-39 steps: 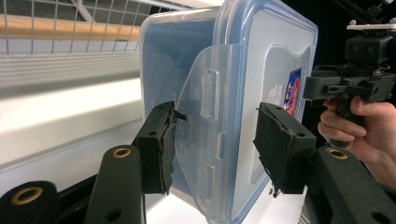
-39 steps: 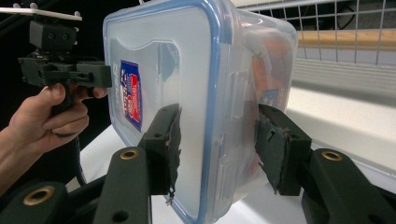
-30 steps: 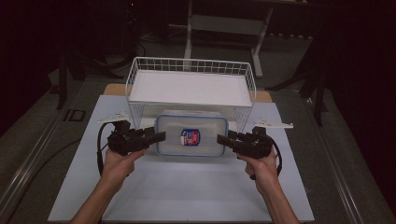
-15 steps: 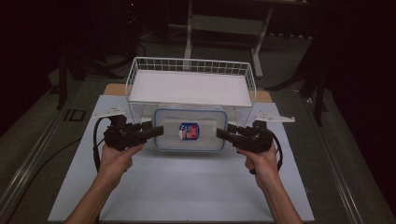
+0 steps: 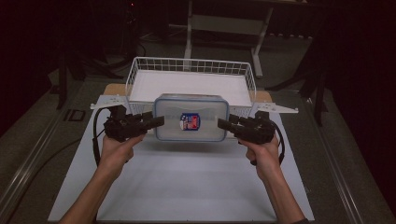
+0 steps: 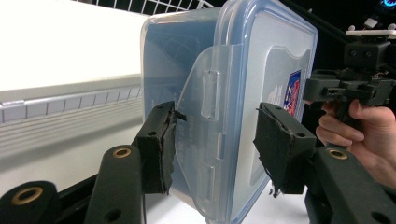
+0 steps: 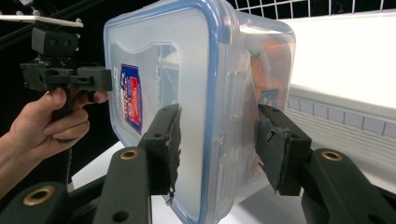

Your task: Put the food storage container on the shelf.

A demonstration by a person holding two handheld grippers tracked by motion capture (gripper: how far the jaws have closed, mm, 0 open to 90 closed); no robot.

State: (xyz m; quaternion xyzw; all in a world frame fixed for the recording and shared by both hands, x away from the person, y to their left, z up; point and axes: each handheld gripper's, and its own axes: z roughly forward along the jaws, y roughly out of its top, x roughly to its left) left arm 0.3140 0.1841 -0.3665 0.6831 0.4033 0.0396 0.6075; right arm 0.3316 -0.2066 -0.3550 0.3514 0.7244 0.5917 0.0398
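Both tongs grip container; high view: basket behind.

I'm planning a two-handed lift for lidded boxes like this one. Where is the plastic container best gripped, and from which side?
Probably at its two short ends, one gripper from each side. The plastic container is wide and flat-lidded, and each end carries a latch flap that the jaws can straddle, top and bottom. That is how the left gripper and right gripper meet it now, keeping it level before the wire basket.
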